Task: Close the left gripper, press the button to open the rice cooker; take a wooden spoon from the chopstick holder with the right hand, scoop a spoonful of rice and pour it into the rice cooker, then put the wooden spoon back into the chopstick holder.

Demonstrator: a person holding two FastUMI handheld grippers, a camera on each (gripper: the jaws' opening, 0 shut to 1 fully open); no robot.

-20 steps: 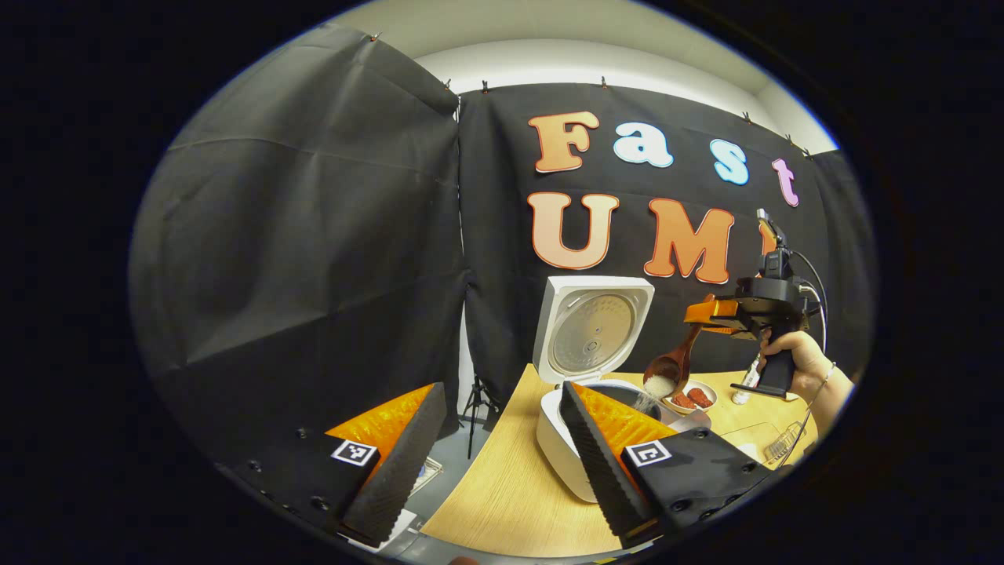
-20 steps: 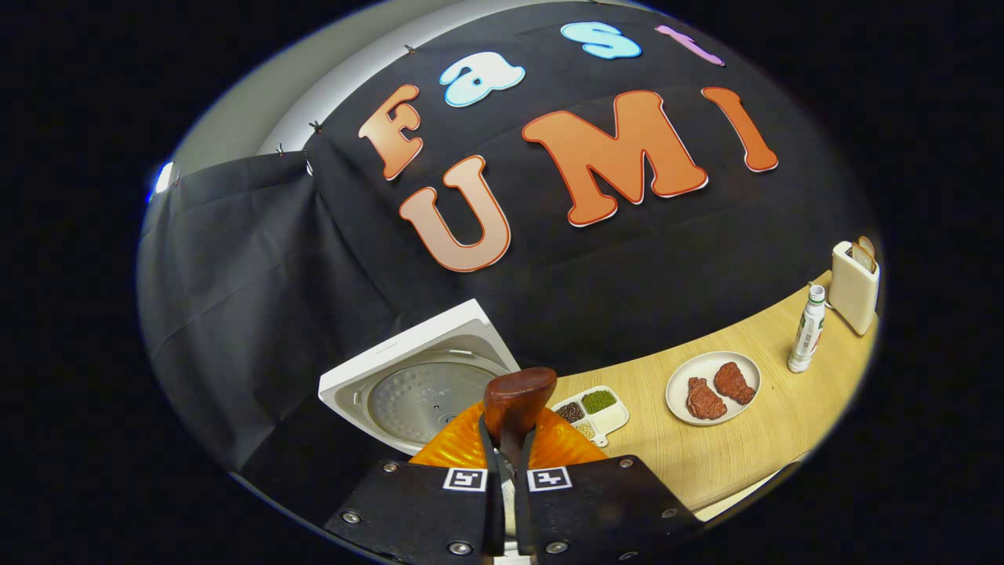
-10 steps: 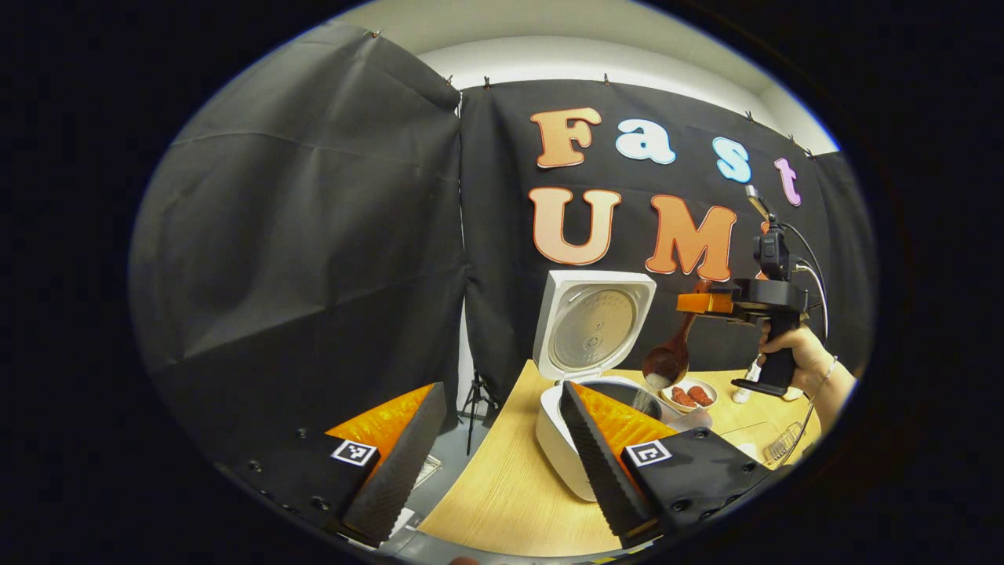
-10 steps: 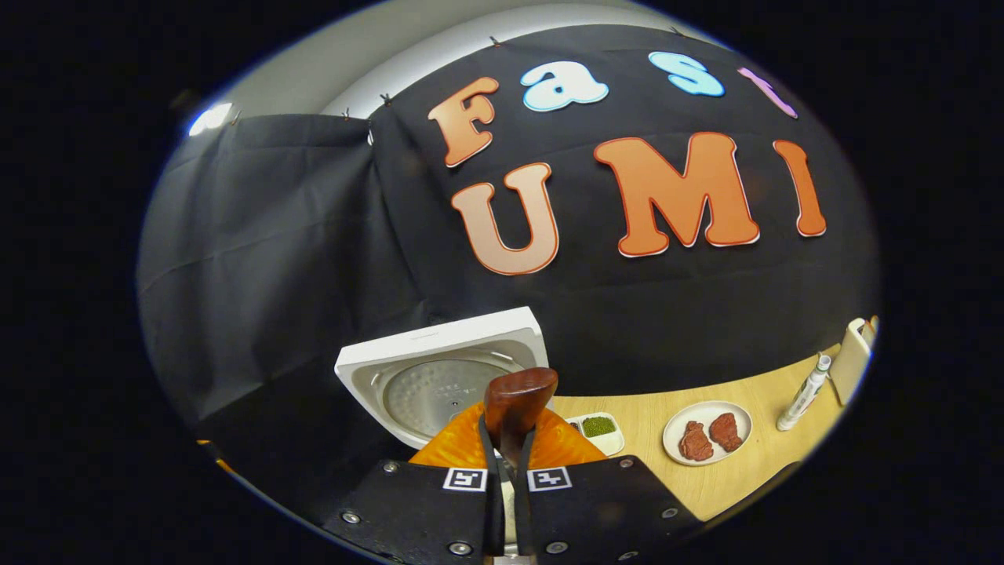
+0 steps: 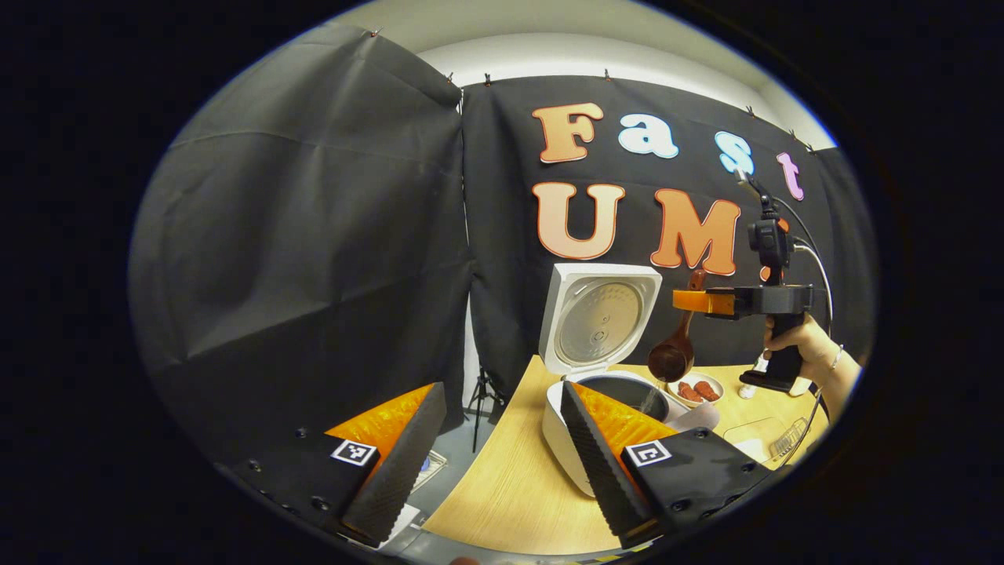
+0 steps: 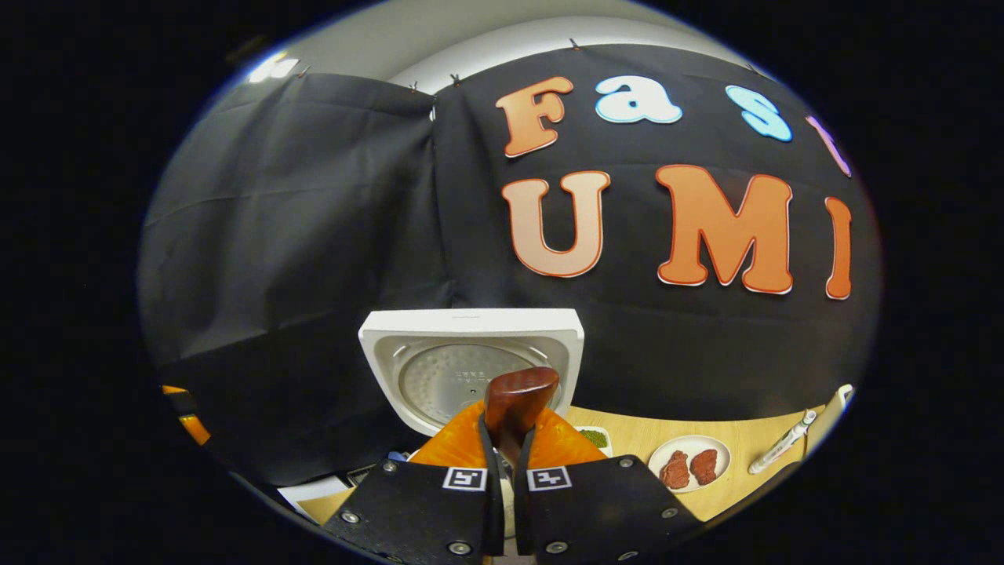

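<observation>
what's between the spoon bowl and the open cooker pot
In the left gripper view, only falling rice grains between the wooden spoon and the rice cooker.

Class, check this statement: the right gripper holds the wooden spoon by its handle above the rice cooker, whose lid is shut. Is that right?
Not quite. The rice cooker has its lid standing open, as the left gripper view shows. The rest holds: the right gripper holds the wooden spoon by its handle above the cooker.

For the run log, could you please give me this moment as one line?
stage: pouring rice | right tool: shut on spoon, bowl tipped above open rice cooker | left tool: open, holding nothing | lid: up
</observation>
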